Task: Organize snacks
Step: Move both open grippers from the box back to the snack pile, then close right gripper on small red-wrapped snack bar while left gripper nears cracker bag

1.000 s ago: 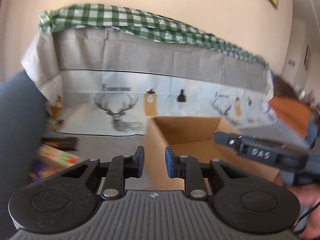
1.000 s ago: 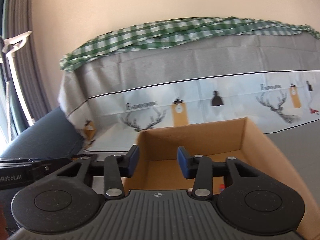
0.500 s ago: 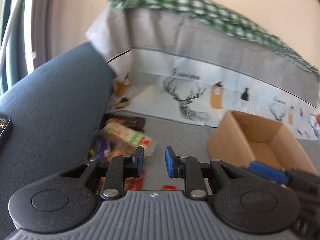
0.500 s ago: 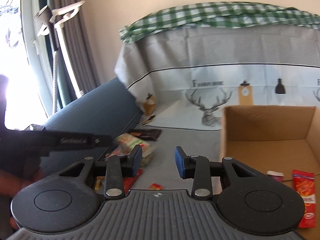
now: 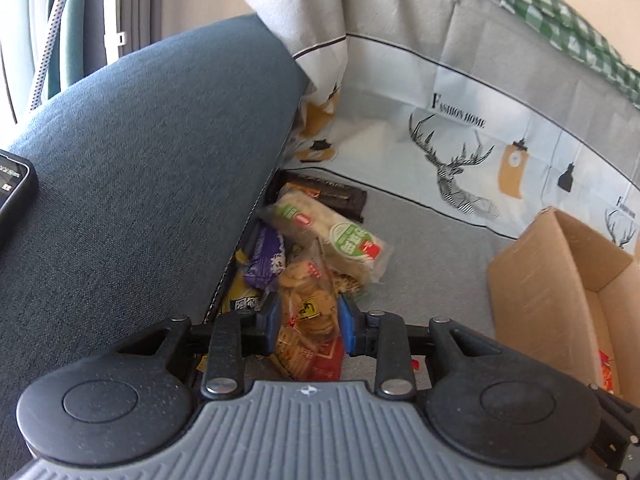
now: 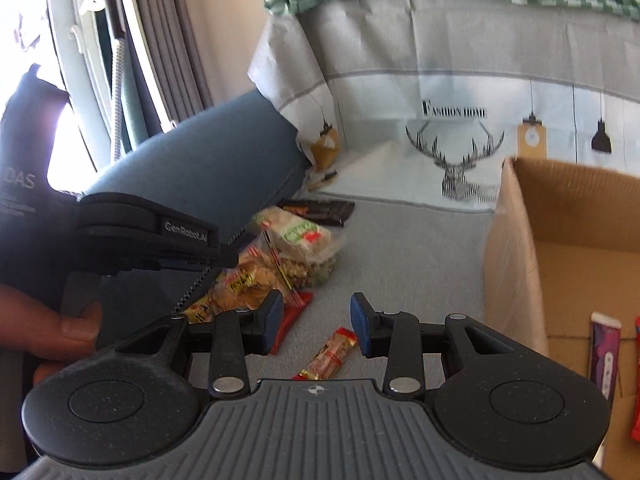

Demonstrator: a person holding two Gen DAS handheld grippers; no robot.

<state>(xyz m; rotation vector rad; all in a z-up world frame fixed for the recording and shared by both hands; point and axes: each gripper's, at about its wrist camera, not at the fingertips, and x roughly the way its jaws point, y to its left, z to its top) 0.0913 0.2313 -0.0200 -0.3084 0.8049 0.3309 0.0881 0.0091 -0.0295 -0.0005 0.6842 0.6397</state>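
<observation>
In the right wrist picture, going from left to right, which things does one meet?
Person's hand → left gripper → cracker bag → small snack bar → cardboard box → purple packet.

A heap of snack packets [image 5: 316, 256] lies on the covered seat [image 5: 432, 248], pressed against the armrest [image 5: 152, 152] at its nine o'clock side. In the heap, a rice cracker pack [image 5: 332, 232] rests on top, a dark bar [image 5: 332, 194] lies behind it at twelve o'clock, and a biscuit bag [image 5: 308, 300] sits in front at six o'clock. A phone [image 5: 14, 188] lies on the armrest. The cardboard box [image 6: 516, 248] stands at three o'clock from the heap, apart from it, with packets [image 6: 604, 356] inside. A single small wrapped bar [image 6: 332, 354] lies on the seat between heap and box. The printed cover [image 6: 460, 92] rises behind everything at twelve o'clock.
</observation>
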